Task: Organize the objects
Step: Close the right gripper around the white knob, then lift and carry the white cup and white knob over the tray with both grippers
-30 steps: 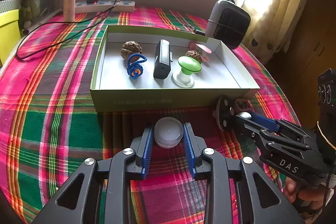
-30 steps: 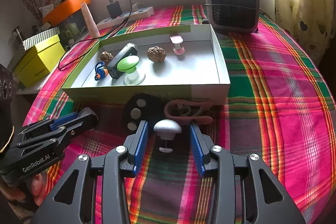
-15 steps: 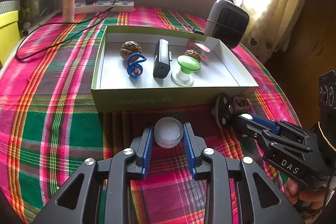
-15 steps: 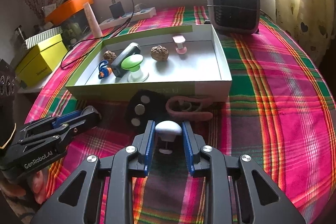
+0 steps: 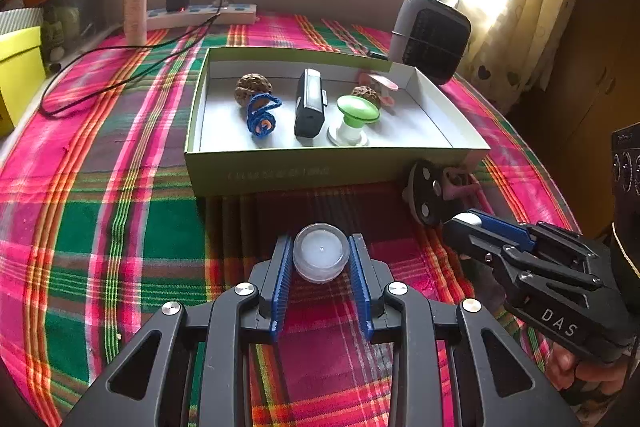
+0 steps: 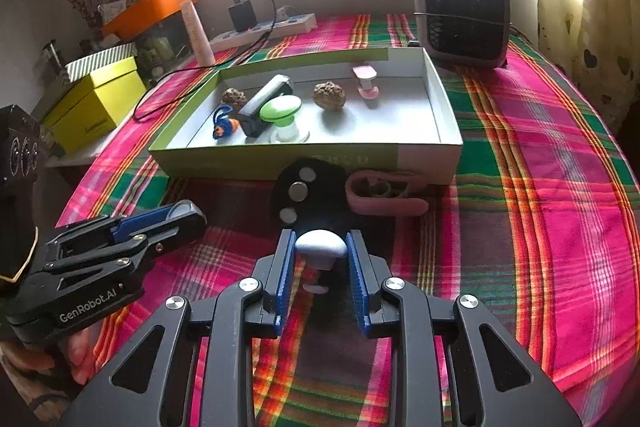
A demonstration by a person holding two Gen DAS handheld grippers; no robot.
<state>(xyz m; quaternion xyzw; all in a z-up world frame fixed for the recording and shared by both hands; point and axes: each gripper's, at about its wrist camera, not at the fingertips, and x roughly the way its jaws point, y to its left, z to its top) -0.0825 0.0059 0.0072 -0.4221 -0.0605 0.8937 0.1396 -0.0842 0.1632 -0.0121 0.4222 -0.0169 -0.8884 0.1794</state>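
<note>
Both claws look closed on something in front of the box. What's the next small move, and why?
Probably lift both straight up. The left claw pinches the clear round jar, the right claw has just closed on the white mushroom-shaped piece, and both things sit on the cloth before the box wall.

Two handheld grippers work over the plaid cloth, the left gripper and the right gripper.

One shallow green box sits on the table. Inside it I count six things:
- two wrinkled brown nuts
- one blue coiled cord
- one black oblong device
- one green mushroom-shaped piece
- one pink mushroom-shaped piece

Outside the box, in front of it, are four loose items:
- one clear round jar
- one white mushroom-shaped piece
- one black disc with three silver studs
- one pink clip

Farther back stand one small heater, one power strip and one yellow box.
</note>
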